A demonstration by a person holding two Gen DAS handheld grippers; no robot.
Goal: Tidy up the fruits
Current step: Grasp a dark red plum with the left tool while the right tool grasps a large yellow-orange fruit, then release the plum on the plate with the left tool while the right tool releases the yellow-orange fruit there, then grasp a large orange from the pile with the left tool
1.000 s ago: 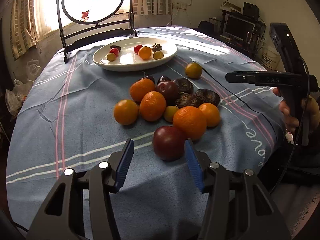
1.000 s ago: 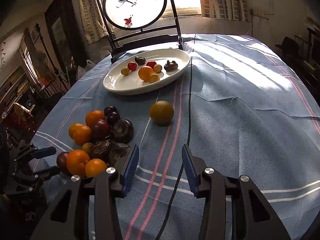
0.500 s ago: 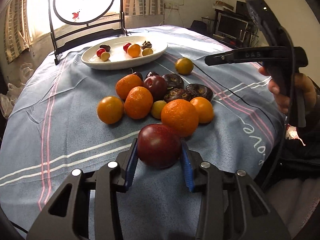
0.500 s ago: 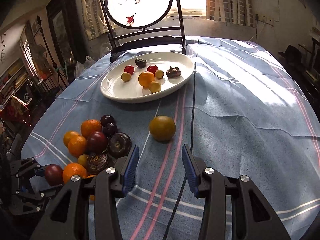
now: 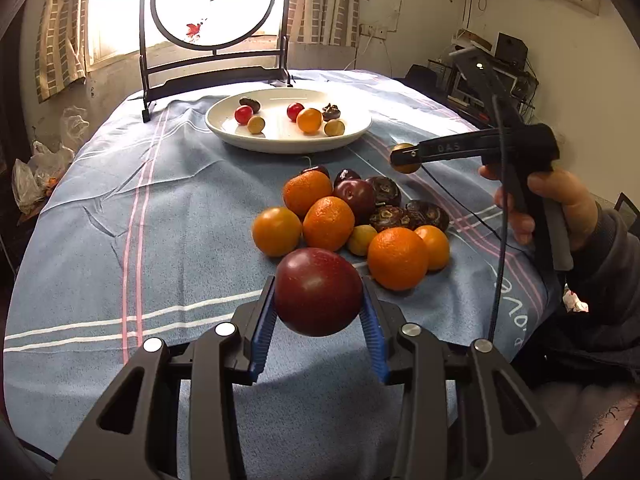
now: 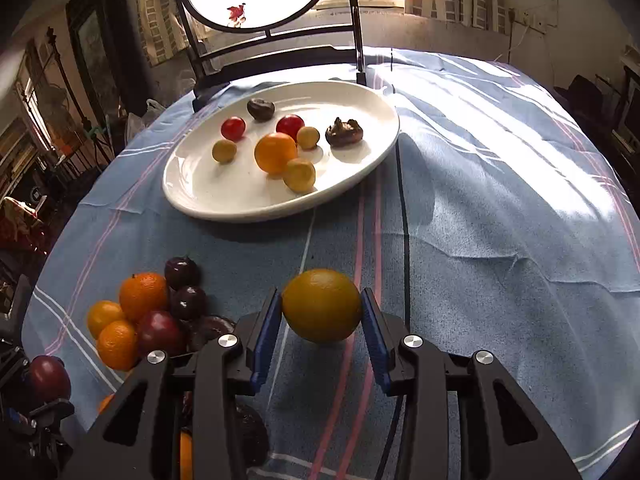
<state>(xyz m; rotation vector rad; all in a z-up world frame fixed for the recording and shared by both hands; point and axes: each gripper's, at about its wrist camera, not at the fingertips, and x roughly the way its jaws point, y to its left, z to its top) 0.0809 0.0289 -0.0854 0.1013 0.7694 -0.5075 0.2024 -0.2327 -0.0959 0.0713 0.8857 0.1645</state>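
Note:
My left gripper is shut on a dark red plum and holds it just above the cloth, in front of a pile of oranges and dark fruits. My right gripper is shut on a yellow-orange fruit beside that pile. In the left wrist view the right gripper shows at the right with the fruit at its tip. The white oval plate at the back holds several small fruits; it also shows in the right wrist view.
A blue striped cloth covers the round table. A dark framed round screen stands behind the plate. A black cable runs across the cloth to the right of the plate. The person's hand is at the right edge.
My left gripper closed on the red plum and lifted it slightly. My right gripper moved forward to the yellow-orange fruit and closed on it.

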